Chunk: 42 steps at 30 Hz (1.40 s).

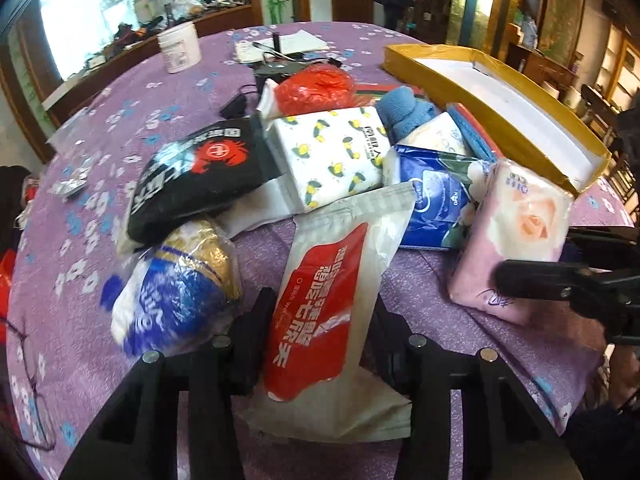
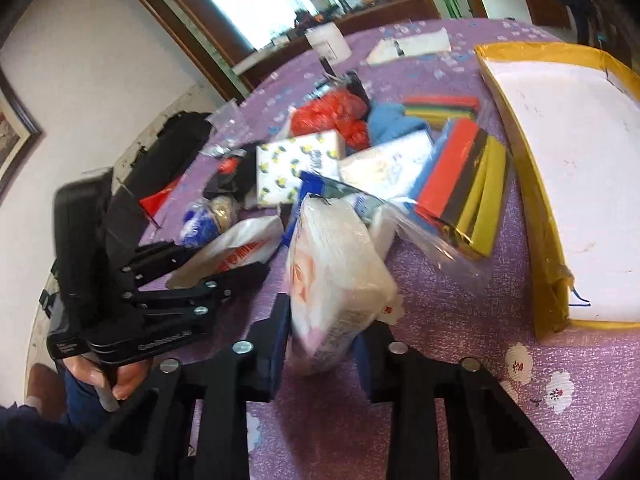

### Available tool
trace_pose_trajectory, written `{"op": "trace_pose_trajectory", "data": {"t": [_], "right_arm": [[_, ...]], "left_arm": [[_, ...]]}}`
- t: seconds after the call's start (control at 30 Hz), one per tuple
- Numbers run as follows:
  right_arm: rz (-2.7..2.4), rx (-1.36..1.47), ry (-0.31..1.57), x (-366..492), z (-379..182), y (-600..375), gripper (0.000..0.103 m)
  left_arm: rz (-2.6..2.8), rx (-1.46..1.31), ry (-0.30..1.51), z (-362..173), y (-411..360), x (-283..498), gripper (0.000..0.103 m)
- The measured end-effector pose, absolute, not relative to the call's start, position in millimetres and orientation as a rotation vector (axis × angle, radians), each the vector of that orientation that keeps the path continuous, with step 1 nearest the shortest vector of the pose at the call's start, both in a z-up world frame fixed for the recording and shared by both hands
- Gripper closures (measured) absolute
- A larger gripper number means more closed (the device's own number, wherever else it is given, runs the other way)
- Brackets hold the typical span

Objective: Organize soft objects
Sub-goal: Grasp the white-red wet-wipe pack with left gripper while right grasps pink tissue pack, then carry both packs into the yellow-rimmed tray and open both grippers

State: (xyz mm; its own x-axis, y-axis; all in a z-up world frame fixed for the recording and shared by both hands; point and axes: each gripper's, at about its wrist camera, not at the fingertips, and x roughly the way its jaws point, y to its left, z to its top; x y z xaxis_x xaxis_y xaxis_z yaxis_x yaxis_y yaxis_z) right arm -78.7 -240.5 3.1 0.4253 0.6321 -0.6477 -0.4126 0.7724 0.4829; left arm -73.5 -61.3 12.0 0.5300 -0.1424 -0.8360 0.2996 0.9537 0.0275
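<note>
A heap of soft packs lies on the purple flowered tablecloth (image 1: 100,128). My left gripper (image 1: 320,312) is shut on a white and red wet-wipe pack (image 1: 328,280); it also shows in the right wrist view (image 2: 232,256). My right gripper (image 2: 324,344) is shut on a pink rose tissue pack (image 2: 336,276), seen at the right of the left wrist view (image 1: 516,236). Behind lie a lemon-print tissue pack (image 1: 332,156), a blue pack (image 1: 436,196), a black crab-print bag (image 1: 196,176), a red plastic bag (image 1: 316,88) and a blue cloth (image 1: 404,108).
An open yellow box with a white floor (image 2: 560,168) stands at the right. A bag of coloured sponges (image 2: 460,184) lies beside it. A blue and gold wrapped bundle (image 1: 180,292) lies near my left fingers. A white tub (image 1: 178,46) and papers (image 1: 288,42) stand at the far edge.
</note>
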Motion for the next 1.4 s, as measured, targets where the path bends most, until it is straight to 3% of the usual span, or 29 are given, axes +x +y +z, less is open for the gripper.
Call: {"op": "trace_pose_trajectory", "data": {"t": [0.4, 0.77, 1.4], "right_arm": [[0.661, 0.322, 0.764, -90, 41, -279, 0.079], [0.481, 0.441, 0.693, -47, 73, -356, 0.08], [0.197, 0.629, 0.881, 136, 33, -438, 0.08]], "left_arm": [[-0.406, 0.016, 0.892, 60, -64, -85, 0.062], [-0.519, 0.022, 0.866, 91, -154, -34, 0.062], [-0.419, -0.008, 1.035, 41, -270, 140, 0.061]]}}
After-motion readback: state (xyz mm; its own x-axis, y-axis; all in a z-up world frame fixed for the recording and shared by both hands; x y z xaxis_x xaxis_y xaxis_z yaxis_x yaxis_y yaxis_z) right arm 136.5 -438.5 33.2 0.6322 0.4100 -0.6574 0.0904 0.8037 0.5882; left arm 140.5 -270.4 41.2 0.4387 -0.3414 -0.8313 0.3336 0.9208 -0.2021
